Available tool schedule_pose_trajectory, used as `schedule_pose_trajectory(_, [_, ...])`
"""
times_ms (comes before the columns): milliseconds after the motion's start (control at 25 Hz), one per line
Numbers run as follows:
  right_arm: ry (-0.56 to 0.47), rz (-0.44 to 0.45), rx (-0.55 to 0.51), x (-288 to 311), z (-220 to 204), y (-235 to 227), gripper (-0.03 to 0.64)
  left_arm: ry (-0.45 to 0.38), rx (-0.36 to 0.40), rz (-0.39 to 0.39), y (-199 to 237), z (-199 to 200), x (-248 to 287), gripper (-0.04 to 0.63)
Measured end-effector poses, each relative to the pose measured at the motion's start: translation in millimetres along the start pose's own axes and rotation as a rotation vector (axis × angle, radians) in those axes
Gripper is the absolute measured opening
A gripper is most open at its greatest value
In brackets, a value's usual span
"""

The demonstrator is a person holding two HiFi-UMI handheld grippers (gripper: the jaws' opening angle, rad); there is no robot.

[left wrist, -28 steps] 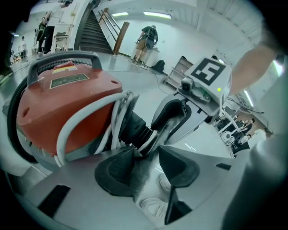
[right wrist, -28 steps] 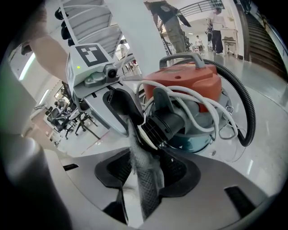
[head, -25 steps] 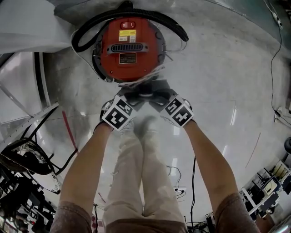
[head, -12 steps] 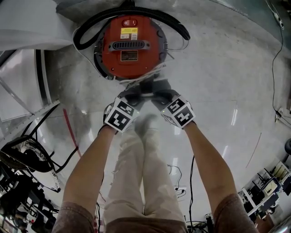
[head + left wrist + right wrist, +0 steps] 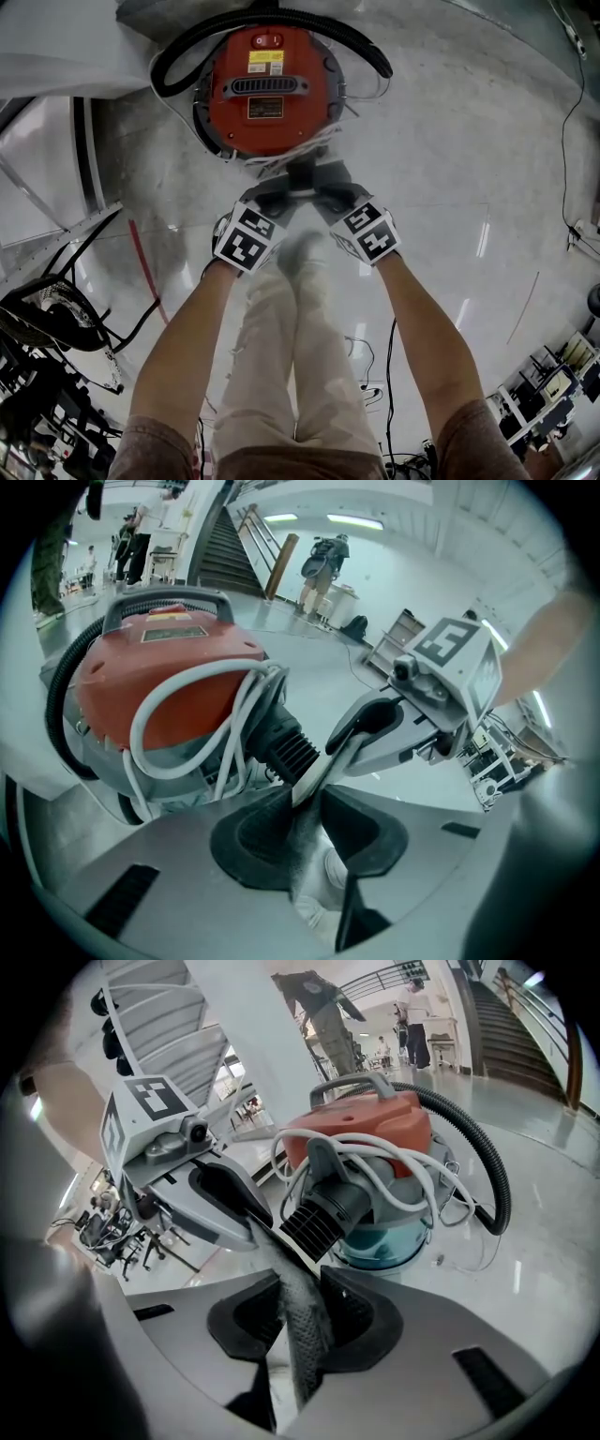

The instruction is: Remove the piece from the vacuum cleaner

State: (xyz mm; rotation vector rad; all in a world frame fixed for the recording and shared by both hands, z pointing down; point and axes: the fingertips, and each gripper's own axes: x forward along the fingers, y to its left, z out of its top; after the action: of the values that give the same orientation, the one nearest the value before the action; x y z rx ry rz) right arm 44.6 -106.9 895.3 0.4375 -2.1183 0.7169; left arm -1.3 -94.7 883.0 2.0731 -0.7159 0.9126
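There is one round red vacuum cleaner [image 5: 267,89], with one black corrugated hose [image 5: 178,56] and one coil of white cord [image 5: 136,726]. There is one flat grey mesh strip [image 5: 300,1326]. Grey two-jaw grippers number two: the left gripper [image 5: 281,192] and the right gripper [image 5: 323,187].

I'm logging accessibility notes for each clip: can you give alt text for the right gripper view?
The right hand-held gripper and the left hand-held gripper, reaching in from the picture's left, have both just been closing their jaws on one thin grey piece beside the black ribbed part of a red vacuum. A black hose loops round the vacuum.
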Motion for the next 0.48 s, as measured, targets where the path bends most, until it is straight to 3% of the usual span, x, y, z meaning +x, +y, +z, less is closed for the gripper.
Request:
schedule_pose_trajectory(200, [-0.008,-0.004,0.028,1,-2,4,0.075,0.005,0.013,0.008,-3,-5,-2,0.093])
schedule_pose_trajectory(360, [0.057,0.023,-0.044,1,-22,22,0.054,0.041,0.063,-0.017,-20,-24,-3,0.069])
schedule_pose_trajectory(480, [0.044,0.022,-0.025,-2,-30,27,0.054,0.042,0.074,-0.027,-27,-29,-3,0.069])
